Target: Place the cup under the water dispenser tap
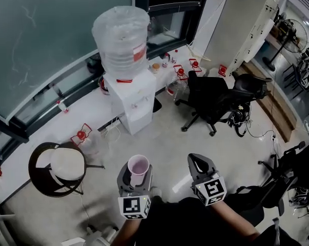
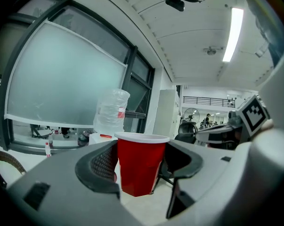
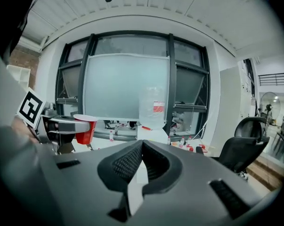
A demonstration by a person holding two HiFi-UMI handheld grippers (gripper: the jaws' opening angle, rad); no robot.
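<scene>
The left gripper (image 1: pixel 137 172) held a red plastic cup (image 2: pixel 141 166) upright, its jaws standing wide with the pads pressed on either side of the cup's body, just under the white rim. From the head view the cup's pale inside faced up, and it hung over the floor (image 1: pixel 195 147), well apart from the dispenser. Just beside it, the right gripper (image 3: pixel 141 146) was carried with its jaws closed tip to tip and nothing between them. Its marker cube (image 1: pixel 211 188) sat close to the person's dark sleeve (image 1: pixel 195 222).

To the left of the left gripper stood a round dark stool (image 1: pixel 41 181) with a cream, hat-like thing (image 1: pixel 67 164) lying on it. Farther on, ahead of both grippers, the white water dispenser (image 1: pixel 136 104) stood on the floor against a low white ledge (image 1: pixel 72 118) under the frosted window (image 1: pixel 52 35). A large clear water bottle (image 1: pixel 121 40) with a red label sat upside down on top of it. The taps on its front were too small to make out clearly. Several small red-capped bottles (image 1: pixel 180 72) stood along the ledge to the right of the dispenser. Near them, a black office chair (image 1: pixel 215 99) stood on the floor. A standing fan (image 1: pixel 290 35) was at the far right.
</scene>
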